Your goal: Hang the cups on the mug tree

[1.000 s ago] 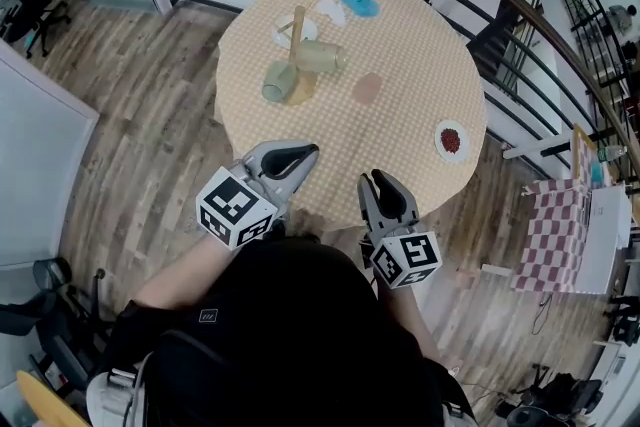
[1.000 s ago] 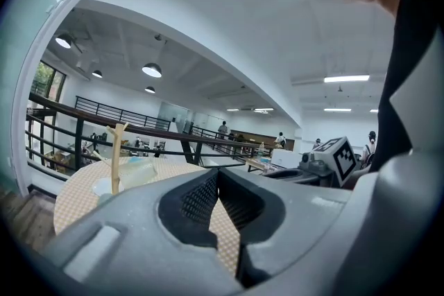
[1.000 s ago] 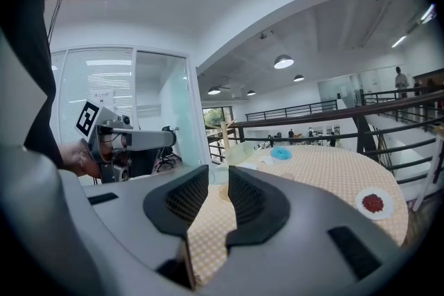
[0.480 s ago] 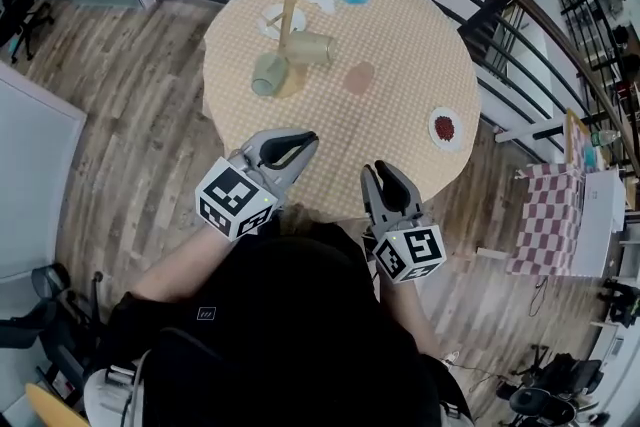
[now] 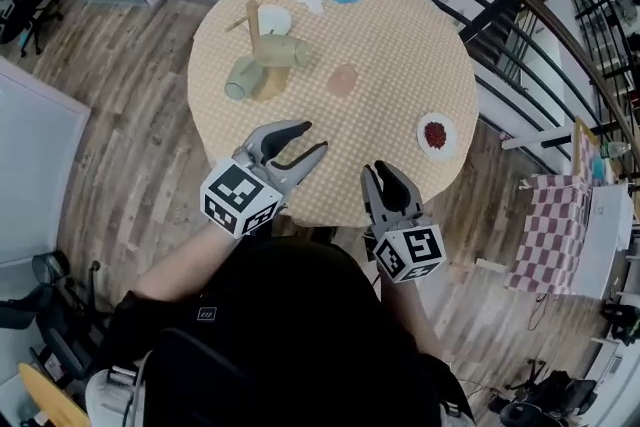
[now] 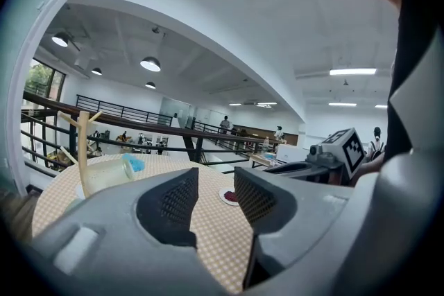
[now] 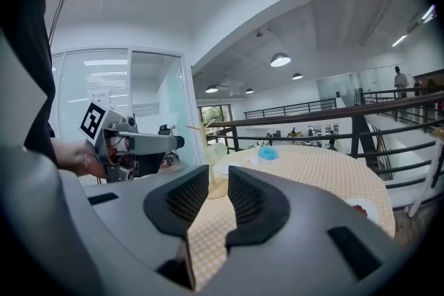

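Left grey gripper (image 5: 313, 138): fingers, clenched earlier, have just been opening, nothing between them; right grey gripper (image 5: 379, 172): fingers unchanged, slightly parted, empty

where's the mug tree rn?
Head view, far-left part of the round table: the wooden mug tree stands with two pale green cups at it, a white dish just beyond, a pink coaster to its right.

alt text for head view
From above, a person holds a left gripper and right gripper over the near edge of a round checked table; the left's jaws, empty, have just been opening. Two green cups are at a mug tree.
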